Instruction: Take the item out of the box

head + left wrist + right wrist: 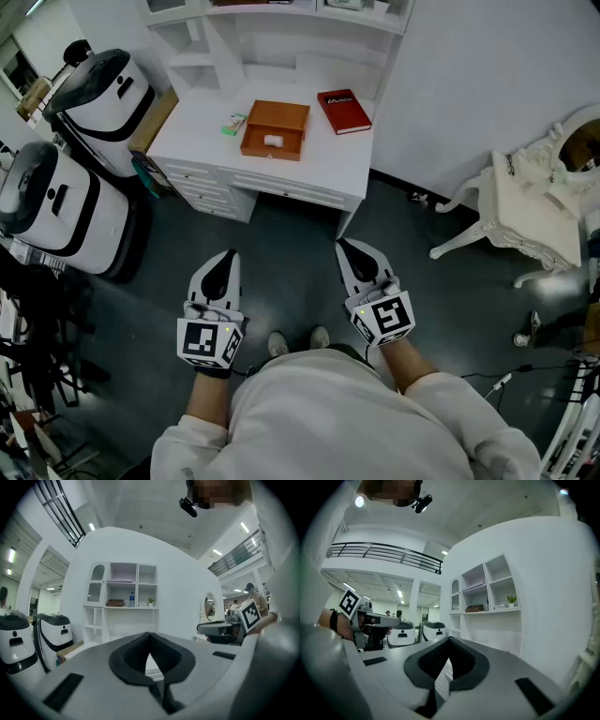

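Bright, even overhead lighting; edges fisheye-warped and dark.

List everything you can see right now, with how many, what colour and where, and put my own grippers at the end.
desk: one, white, with drawers and shelves, top middle of the head view
wooden box: one, orange-brown, open, on the desk
item: one, white, inside the wooden box
book: one, red, on the desk right of the box, not touching it
small object: one, green, on the desk left of the box; too small to identify
machines: two, white and black, on the floor left of the desk
chair: one, white, ornate, on the floor at right
shoes: two, light, on the dark floor
left gripper: one, grey and black, jaws shut, empty
right gripper: one, grey and black, jaws shut, empty
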The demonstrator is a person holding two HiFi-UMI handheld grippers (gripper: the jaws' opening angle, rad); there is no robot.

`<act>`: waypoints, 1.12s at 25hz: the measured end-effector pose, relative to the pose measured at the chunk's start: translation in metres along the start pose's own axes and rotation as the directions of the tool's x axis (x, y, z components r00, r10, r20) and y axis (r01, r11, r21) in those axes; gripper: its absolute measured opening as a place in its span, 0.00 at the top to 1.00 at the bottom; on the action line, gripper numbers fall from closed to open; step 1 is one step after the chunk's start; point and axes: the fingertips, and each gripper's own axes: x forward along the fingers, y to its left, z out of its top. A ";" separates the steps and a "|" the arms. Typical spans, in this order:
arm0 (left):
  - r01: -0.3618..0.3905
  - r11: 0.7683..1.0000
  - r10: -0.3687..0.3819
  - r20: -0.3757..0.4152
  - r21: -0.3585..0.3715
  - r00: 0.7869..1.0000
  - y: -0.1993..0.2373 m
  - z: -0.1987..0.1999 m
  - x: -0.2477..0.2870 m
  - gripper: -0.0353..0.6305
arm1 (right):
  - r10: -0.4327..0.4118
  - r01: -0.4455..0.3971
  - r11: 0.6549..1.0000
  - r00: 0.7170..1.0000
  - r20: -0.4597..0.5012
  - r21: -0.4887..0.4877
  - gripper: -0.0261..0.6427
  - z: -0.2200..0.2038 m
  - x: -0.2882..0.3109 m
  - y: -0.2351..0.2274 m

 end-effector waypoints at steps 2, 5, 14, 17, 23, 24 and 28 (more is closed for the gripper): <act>-0.001 1.000 0.001 -0.001 -0.001 1.000 -0.001 -0.001 0.002 0.94 | 0.002 -0.002 1.000 1.000 -0.001 0.001 0.93 -0.001 0.000 -0.002; -0.004 1.000 0.004 -0.004 0.000 1.000 -0.001 -0.003 0.003 0.94 | 0.003 -0.003 1.000 1.000 -0.004 0.001 0.93 -0.003 0.001 -0.003; -0.005 1.000 0.005 0.011 -0.009 1.000 0.002 -0.004 0.004 0.93 | 0.017 -0.017 1.000 1.000 -0.008 0.027 0.93 -0.007 0.007 -0.004; -0.013 1.000 0.014 0.038 -0.017 0.999 0.004 -0.002 0.002 0.56 | 0.023 -0.023 0.999 1.000 -0.009 0.032 0.93 -0.008 0.007 -0.003; -0.060 0.998 0.061 0.034 -0.019 0.998 0.012 -0.003 0.004 0.38 | 0.048 -0.048 0.998 0.999 -0.013 0.032 0.93 -0.012 0.006 -0.002; -0.062 0.998 0.062 0.031 -0.017 0.998 0.012 -0.004 0.004 0.38 | 0.053 -0.052 0.998 0.999 -0.013 0.032 0.93 -0.013 0.005 -0.002; -0.080 0.997 0.081 0.026 -0.017 0.996 0.004 -0.005 0.008 0.38 | 0.071 -0.071 0.997 0.997 -0.006 0.032 0.93 -0.014 0.000 -0.010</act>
